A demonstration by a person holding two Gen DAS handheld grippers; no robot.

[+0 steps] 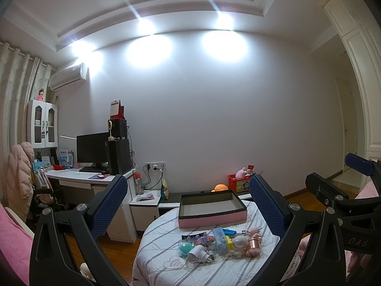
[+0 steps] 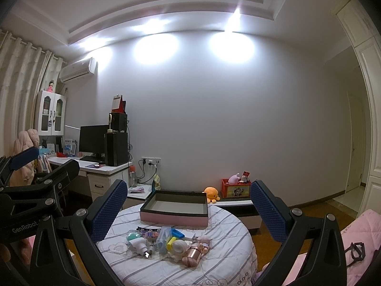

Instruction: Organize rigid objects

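Note:
A pink box (image 1: 212, 218) (image 2: 173, 219) with a dark inside sits open and empty on the far part of a round table covered with a striped cloth (image 1: 166, 250) (image 2: 228, 243). In front of it lies a heap of small items: a white plug (image 1: 197, 255) (image 2: 139, 246), a copper cylinder (image 1: 253, 247) (image 2: 191, 257), a clear case (image 1: 220, 239) (image 2: 163, 238), a blue flat piece (image 1: 229, 232) (image 2: 178, 233) and a teal round piece (image 1: 186, 247). My left gripper (image 1: 188, 205) hovers open above the table. My right gripper (image 2: 188, 208) is open too, nothing between its fingers.
A desk (image 1: 78, 176) with a monitor (image 1: 92, 149) and a black tower stands at the left. Low white cabinets, a red crate (image 1: 239, 183) of toys and an orange plush (image 2: 212, 193) line the far wall. Pink bedding (image 2: 357, 233) lies at right.

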